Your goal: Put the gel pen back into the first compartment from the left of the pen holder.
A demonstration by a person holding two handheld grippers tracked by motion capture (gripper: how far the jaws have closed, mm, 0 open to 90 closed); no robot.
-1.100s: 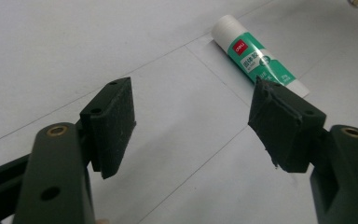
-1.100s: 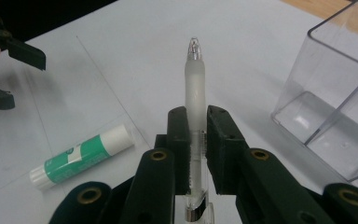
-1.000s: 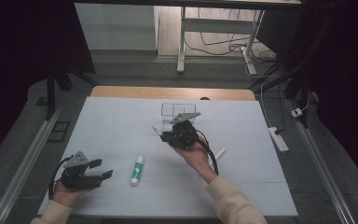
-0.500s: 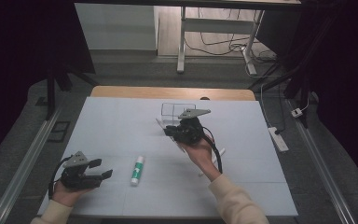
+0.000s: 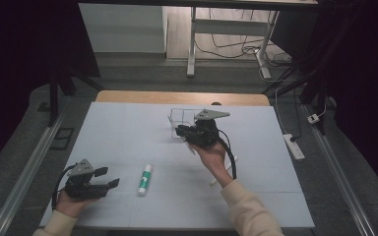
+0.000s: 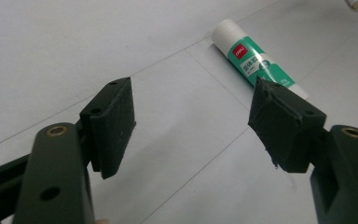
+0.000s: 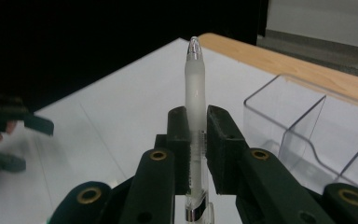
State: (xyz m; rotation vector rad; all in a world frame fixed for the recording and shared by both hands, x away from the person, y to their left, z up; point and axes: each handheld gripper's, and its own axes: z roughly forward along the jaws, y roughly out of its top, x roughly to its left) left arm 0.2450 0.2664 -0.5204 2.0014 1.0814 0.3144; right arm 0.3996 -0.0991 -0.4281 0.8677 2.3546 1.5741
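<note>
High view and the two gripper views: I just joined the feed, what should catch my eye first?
The right gripper is shut on a frosted pen, held beside the clear plastic organizer near the table's far edge. The left gripper rests open at the near left corner, its jaws wide apart and pointed at a green-and-white glue stick lying flat on the white table.

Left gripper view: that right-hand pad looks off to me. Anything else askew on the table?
Yes: in the left gripper view, the pad on the right-hand jaw of the left gripper looks ragged and wrinkled at its edges, unlike the flat pad opposite. Elsewhere nothing stands out: the glue stick lies flat, and the right gripper holds the pen straight beside the clear organiser.
</note>
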